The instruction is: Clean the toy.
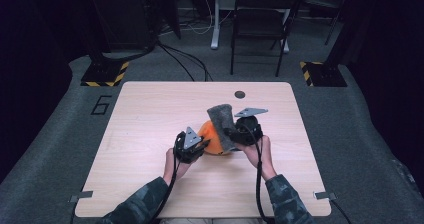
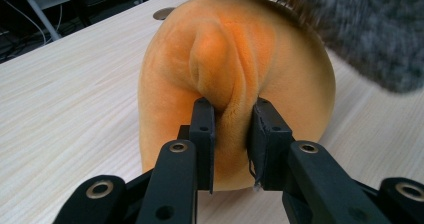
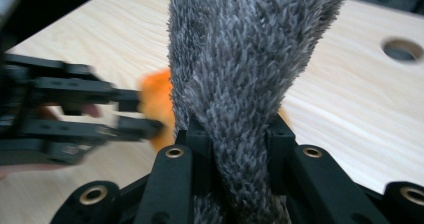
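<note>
An orange plush piece [image 1: 210,139] [image 2: 235,74] rests on the wooden table [image 1: 150,114]. My left gripper [image 1: 192,145] [image 2: 231,134] is shut on a fold of it, the pads pinching the soft fabric. A grey fuzzy cloth piece [image 1: 223,124] [image 3: 240,74] stands up over the orange plush, lifted off the table, and my right gripper [image 1: 239,132] [image 3: 235,149] is shut on its lower part. In the right gripper view the orange plush [image 3: 157,104] shows behind the grey cloth, with the left gripper [image 3: 140,114] at the left. The grey cloth [image 2: 370,29] hangs at the top right of the left gripper view.
A round cable hole [image 1: 240,94] [image 3: 402,50] lies in the table near its far edge. A dark folding chair [image 1: 260,19] stands beyond the table on the grey floor. Bare tabletop lies to the left and far side of the hands.
</note>
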Demonstrator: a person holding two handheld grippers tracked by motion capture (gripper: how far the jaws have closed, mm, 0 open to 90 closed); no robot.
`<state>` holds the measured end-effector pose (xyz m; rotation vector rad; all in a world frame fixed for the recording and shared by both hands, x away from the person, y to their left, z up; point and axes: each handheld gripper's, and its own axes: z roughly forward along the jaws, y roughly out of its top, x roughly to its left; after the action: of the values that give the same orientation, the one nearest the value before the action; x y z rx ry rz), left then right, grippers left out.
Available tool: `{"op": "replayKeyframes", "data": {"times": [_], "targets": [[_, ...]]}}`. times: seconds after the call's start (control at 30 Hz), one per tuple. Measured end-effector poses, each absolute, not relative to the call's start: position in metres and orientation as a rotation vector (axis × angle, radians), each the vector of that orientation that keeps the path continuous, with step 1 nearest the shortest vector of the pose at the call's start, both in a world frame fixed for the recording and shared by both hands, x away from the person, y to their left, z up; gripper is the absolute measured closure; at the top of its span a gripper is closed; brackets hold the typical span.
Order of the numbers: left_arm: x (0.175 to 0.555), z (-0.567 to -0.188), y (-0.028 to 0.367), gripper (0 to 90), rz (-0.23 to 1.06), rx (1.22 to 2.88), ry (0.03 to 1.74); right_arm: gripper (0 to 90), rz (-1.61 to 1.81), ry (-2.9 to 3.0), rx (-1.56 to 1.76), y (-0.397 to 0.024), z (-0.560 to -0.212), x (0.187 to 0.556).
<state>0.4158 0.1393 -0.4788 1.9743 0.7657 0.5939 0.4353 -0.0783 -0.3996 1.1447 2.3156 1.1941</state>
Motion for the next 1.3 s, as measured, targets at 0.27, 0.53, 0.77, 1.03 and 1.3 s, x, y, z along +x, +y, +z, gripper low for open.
{"op": "replayKeyframes", "data": {"times": [0.27, 0.53, 0.77, 1.03, 1.3], "targets": [[0.417, -0.481, 0.140, 74.1, 0.601, 1.978, 0.771, 70.9, 1.022, 2.340, 1.163, -0.073, -0.423, 0.445], [0.419, -0.482, 0.141, 74.1, 0.597, 1.973, 0.774, 70.8, 0.943, 2.358, 1.252, -0.091, -0.441, 0.457], [0.420, -0.482, 0.141, 74.1, 0.594, 1.974, 0.777, 70.9, 0.864, 2.367, 1.357, -0.105, -0.465, 0.468], [0.422, -0.482, 0.145, 74.0, 0.587, 1.961, 0.789, 70.8, 0.748, 2.406, 1.422, -0.107, -0.488, 0.477], [0.424, -0.483, 0.147, 73.5, 0.590, 1.947, 0.793, 71.5, 1.003, 2.263, 1.317, -0.114, -0.429, 0.458]]}}
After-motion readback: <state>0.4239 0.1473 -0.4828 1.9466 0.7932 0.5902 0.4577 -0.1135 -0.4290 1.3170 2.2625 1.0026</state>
